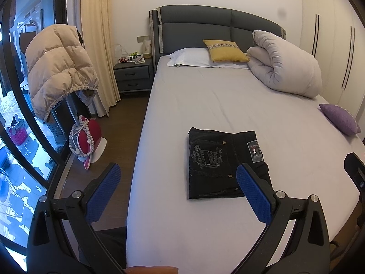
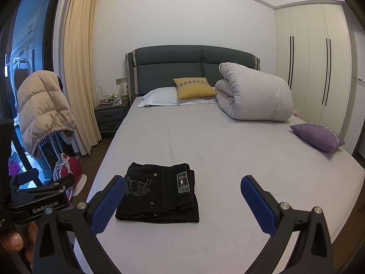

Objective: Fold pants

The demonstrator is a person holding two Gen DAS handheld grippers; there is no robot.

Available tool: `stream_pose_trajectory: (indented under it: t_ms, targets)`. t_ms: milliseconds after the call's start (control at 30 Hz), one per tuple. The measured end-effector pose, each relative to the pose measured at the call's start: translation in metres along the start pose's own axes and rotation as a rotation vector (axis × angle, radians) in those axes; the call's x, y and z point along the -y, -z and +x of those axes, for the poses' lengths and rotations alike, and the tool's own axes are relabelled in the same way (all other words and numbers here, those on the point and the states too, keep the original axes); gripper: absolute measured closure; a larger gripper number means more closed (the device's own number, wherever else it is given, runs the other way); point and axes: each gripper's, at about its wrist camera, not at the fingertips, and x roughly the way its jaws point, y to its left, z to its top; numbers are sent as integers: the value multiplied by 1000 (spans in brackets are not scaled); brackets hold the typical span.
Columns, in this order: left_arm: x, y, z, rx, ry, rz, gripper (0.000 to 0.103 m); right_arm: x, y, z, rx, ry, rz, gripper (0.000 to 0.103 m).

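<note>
Black pants [image 1: 224, 164] lie folded into a compact rectangle on the grey bed sheet [image 1: 205, 98], back pocket embroidery and waist label facing up. My left gripper [image 1: 178, 175] hovers open above the bed's near edge, its right blue pad just in front of the pants' near right corner, holding nothing. In the right wrist view the same folded pants [image 2: 159, 194] sit left of centre. My right gripper [image 2: 182, 186] is open and empty, raised above the sheet, with the pants behind its left finger. The left gripper's black body [image 2: 38, 201] shows at the left edge, held by a hand.
A rolled white duvet [image 2: 255, 96], yellow cushion [image 2: 194, 88] and white pillow [image 2: 159, 97] lie at the headboard end. A purple cushion [image 2: 317, 137] rests at the bed's right edge. A beige puffer jacket [image 1: 59, 68] and red iron [image 1: 89, 137] stand on the floor, left.
</note>
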Motion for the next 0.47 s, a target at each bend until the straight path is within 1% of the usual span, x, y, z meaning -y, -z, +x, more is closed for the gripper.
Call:
stream_pose_trajectory:
  t_ms: [300, 467]
  targets:
    - [0, 0, 9, -23, 25, -4, 0, 4, 5, 5, -16, -7, 0, 0]
    - [0, 1, 10, -4, 2, -5, 0, 7, 6, 8, -29, -10, 0, 0]
